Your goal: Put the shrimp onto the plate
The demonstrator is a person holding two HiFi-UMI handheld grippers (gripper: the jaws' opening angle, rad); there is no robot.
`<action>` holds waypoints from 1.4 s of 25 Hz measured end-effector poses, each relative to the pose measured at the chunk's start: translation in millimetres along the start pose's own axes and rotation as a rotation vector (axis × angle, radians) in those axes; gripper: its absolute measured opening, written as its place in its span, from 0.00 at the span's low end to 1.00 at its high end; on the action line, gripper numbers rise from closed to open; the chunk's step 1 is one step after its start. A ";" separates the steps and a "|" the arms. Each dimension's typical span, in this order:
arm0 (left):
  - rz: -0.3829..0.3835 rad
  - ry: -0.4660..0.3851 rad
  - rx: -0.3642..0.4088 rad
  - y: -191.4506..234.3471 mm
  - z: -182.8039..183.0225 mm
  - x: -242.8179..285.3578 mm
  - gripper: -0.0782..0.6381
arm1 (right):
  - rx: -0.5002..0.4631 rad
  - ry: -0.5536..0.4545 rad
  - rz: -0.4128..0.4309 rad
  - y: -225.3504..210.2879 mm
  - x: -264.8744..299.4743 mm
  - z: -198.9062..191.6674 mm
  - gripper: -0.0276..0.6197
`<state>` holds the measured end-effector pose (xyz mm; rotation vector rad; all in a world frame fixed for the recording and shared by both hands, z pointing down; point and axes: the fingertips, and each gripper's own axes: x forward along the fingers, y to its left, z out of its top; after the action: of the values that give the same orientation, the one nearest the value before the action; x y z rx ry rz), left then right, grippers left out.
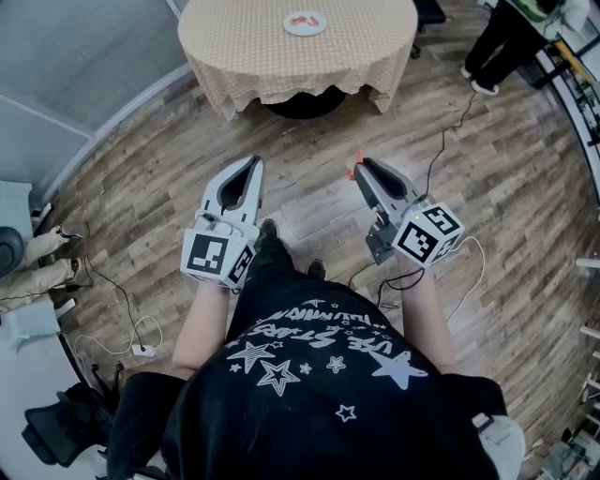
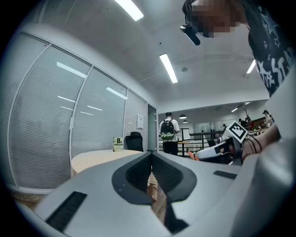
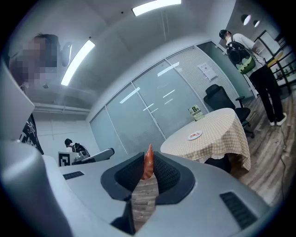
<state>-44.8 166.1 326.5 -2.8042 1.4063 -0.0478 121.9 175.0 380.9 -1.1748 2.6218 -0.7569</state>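
Note:
My right gripper [image 1: 361,167] is shut on an orange shrimp [image 3: 148,163], which sticks up from between its jaws; the shrimp's tip [image 1: 353,169] shows at the jaw ends in the head view. The left gripper [image 1: 253,164] is shut with nothing in it; its jaws [image 2: 151,157] meet at the tips. Both hang over the wooden floor, well short of the round table [image 1: 244,42]. A white plate [image 1: 306,23] with something red on it lies on the checkered cloth, also visible as a small plate [image 3: 194,135] in the right gripper view.
The round table [image 3: 217,134] stands ahead with a black office chair [image 3: 222,99] behind it. A person with a backpack [image 3: 249,51] stands at the right. Cables [image 1: 122,309] and a power strip lie on the floor at the left, beside a glass partition wall [image 1: 84,66].

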 end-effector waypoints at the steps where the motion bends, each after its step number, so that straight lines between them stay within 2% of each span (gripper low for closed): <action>1: -0.003 0.001 0.002 -4.2 -0.5 -0.1 0.12 | 0.002 0.002 0.001 0.4 -2.6 -0.3 0.15; 8: -0.003 0.019 -0.048 -13.9 -5.6 1.2 0.12 | -0.002 0.013 0.004 0.8 -7.1 -3.4 0.15; 16: 0.006 0.019 -0.065 -21.4 -8.9 -7.8 0.12 | -0.015 0.032 0.010 6.7 -13.9 -10.5 0.15; 25: -0.012 0.013 -0.038 -33.8 -1.7 -8.7 0.12 | -0.017 -0.012 -0.027 7.9 -30.0 -1.9 0.15; 35: 0.005 0.039 -0.038 -26.6 -8.7 -15.5 0.12 | 0.012 -0.006 -0.006 5.6 -26.3 -10.4 0.15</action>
<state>-33.0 194.5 335.3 -2.8457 1.4368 -0.0776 132.5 201.5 385.6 -1.1801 2.6060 -0.7682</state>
